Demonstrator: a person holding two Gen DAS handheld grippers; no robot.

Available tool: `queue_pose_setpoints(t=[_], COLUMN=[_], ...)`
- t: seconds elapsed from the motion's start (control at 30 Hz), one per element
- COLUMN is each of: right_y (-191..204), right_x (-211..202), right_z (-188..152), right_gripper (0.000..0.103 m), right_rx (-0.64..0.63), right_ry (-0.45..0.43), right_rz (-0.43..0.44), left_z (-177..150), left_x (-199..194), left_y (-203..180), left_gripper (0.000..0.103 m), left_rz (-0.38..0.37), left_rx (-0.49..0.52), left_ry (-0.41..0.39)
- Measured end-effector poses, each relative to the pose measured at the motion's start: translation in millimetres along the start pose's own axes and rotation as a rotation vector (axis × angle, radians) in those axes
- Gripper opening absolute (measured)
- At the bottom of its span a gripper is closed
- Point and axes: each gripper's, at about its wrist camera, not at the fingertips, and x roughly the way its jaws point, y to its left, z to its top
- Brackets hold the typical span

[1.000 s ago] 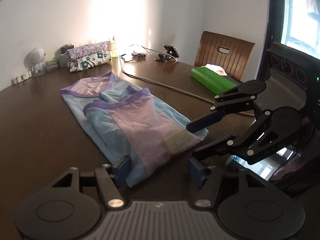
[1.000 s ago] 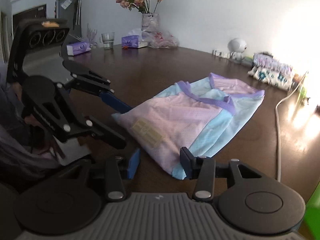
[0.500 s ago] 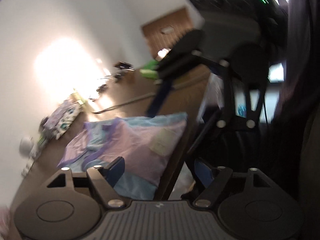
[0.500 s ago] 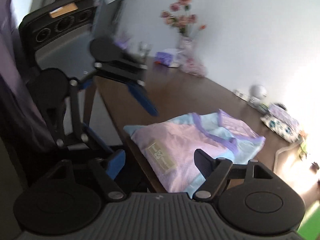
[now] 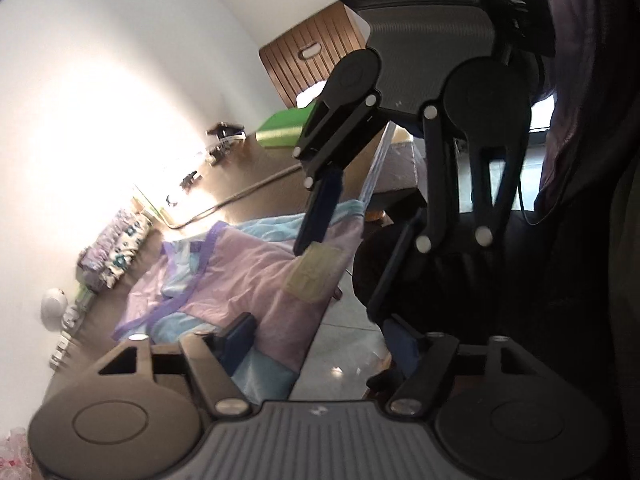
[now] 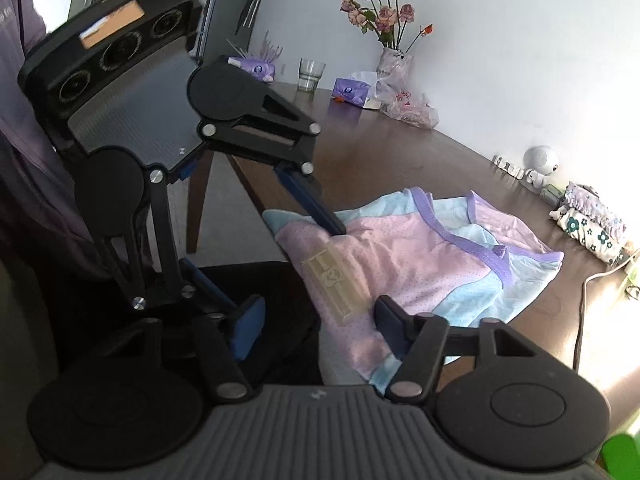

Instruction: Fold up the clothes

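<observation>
A pink and light-blue garment (image 5: 248,272) (image 6: 400,256) with purple trim and a beige label lies folded on the dark wooden table (image 6: 400,160), its hem hanging over the near edge. My left gripper (image 5: 320,340) (image 6: 288,268) is rolled on its side and straddles that hem, one finger on top of the cloth and one under the table edge. Its jaws are closing. My right gripper (image 6: 320,324) (image 5: 336,280) straddles the hem by the label in the same way, jaws closing, with the cloth between the pads but not pinched.
Folded floral clothes (image 6: 588,228), a white toy robot (image 6: 540,160) and a cable (image 6: 580,320) lie along the wall side. A flower vase (image 6: 394,64), a glass (image 6: 311,74) and tissue packs (image 6: 352,90) stand far left. A green box (image 5: 284,128) and a chair (image 5: 312,56) stand beyond.
Both grippers rolled sideways and drew back to the table's near edge. The garment's hem now hangs over that edge, with a finger of each gripper on top of it.
</observation>
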Motion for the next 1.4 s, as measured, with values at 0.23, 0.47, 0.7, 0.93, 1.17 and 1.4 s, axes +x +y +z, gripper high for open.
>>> queue_pose_setpoints(t=[0.23, 0.47, 0.7, 0.93, 1.17, 1.4], right_y=[23, 0, -36, -133, -192, -171], right_x=[3, 8, -36, -54, -6, -18], right_z=[-18, -10, 15, 22, -3, -17], right_gripper=[0.075, 0.030, 0.005, 0.005, 0.025, 0.050], right_rx=[-0.353, -0.250, 0.054, 0.424, 0.752, 0.834], right_ry=[-0.010, 0.027, 0.038, -0.084, -0.013, -0.072], right_rz=[-0.166, -0.123, 0.175, 0.362, 0.159, -0.059], left_z=[-17, -17, -4, -2, -34, -62], left_x=[2, 0, -48, -52, 39, 32], left_y=[-16, 5, 68, 154, 205, 186], left_gripper=[0.062, 0.029, 0.013, 0.013, 0.019, 0.019], left_rz=[0.119, 0.100, -0.232, -0.396, -0.412, -0.391], left_rx=[0.169, 0.105, -0.281, -0.596, -1.072, -1.295], left_ry=[-0.023, -0.027, -0.060, -0.199, -0.008, -0.038])
